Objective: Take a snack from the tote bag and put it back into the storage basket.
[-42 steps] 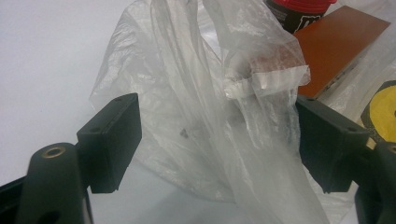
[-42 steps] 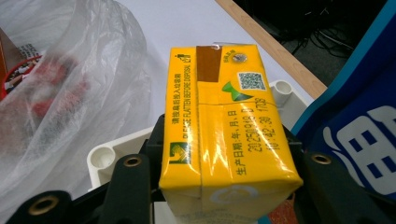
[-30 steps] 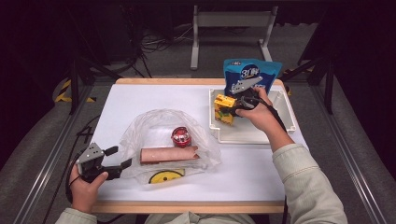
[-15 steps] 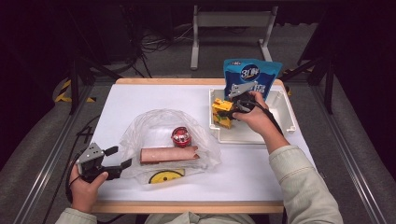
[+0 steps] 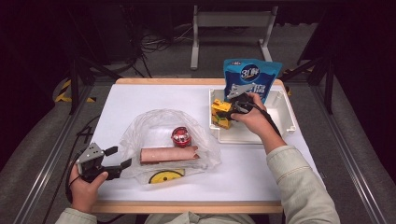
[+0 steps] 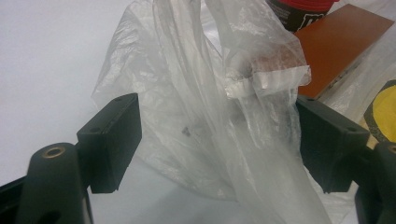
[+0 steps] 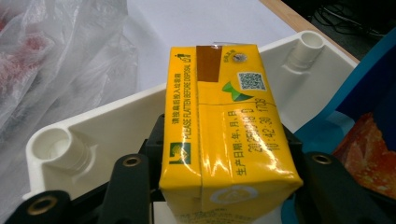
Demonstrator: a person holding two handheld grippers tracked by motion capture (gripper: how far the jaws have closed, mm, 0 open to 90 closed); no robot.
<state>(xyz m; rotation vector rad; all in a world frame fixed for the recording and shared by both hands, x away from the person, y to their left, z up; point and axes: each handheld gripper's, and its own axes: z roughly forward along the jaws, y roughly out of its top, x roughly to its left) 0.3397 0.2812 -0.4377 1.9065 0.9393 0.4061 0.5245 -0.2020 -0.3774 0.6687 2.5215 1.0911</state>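
Note:
My right gripper [image 5: 232, 110] is shut on a yellow drink carton [image 5: 220, 113] over the left part of the white tray [image 5: 283, 122]. In the right gripper view the carton [image 7: 224, 135] sits between both jaws of the gripper [image 7: 224, 142], above the tray's corner [image 7: 116, 126]. My left gripper [image 5: 119, 157] rests at the table's front left, at the edge of a clear plastic bag [image 5: 154, 126]. In the left gripper view its jaws [image 6: 217, 140] stand apart with loose bag film [image 6: 205, 93] between them. Inside the bag lie a red can [image 5: 180, 136], a pink-brown pack [image 5: 168, 154] and a yellow round item [image 5: 166, 176].
A blue snack pouch [image 5: 252, 77] stands at the tray's back edge, right behind the right hand. The white table top [image 5: 154, 95] has wooden front and back edges. Dark floor, metal rails and cables surround the table.
The right hand with the yellow carton has shifted slightly to the left in the tray. The left gripper and the bag have not moved.

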